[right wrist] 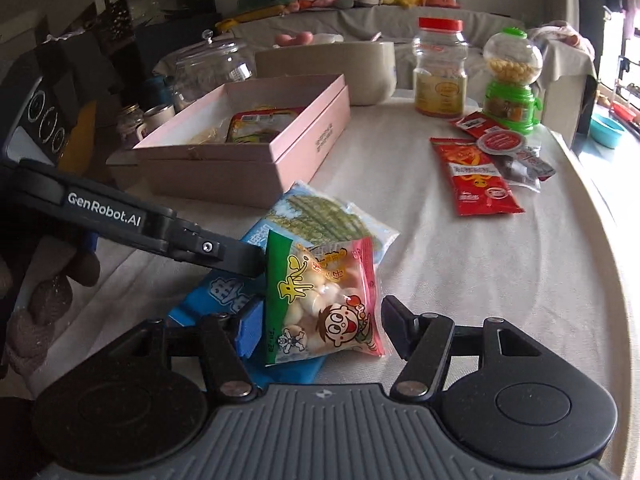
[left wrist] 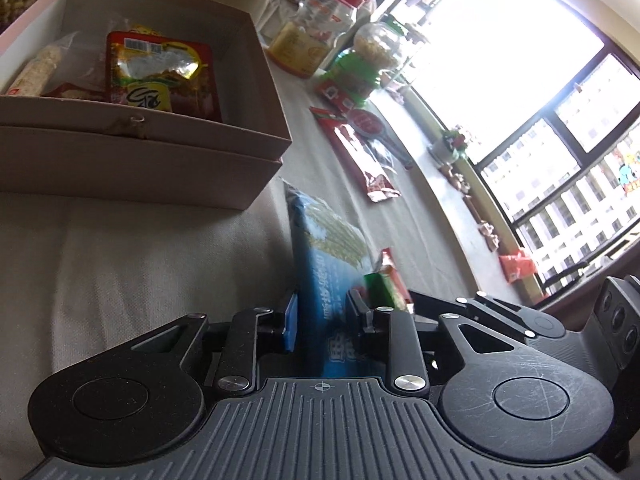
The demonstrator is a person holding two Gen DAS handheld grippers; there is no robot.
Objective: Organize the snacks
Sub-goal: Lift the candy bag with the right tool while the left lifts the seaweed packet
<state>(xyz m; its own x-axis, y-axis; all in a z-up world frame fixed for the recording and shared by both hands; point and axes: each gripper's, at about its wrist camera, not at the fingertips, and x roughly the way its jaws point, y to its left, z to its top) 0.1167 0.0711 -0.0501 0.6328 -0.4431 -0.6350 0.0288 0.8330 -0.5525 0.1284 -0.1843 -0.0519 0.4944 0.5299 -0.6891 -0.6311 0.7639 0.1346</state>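
The pink box at 11 o'clock holds some snacks. The left claw pinches the blue packet; the right claw sits half open around the biscuit bag. Red packets wait on the worktop.

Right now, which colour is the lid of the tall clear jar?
Red. The jar lid shows best in the right wrist view.

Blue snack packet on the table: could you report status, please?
Left gripper shut on blue snack packet. Right gripper open around cartoon puff bag atop it.
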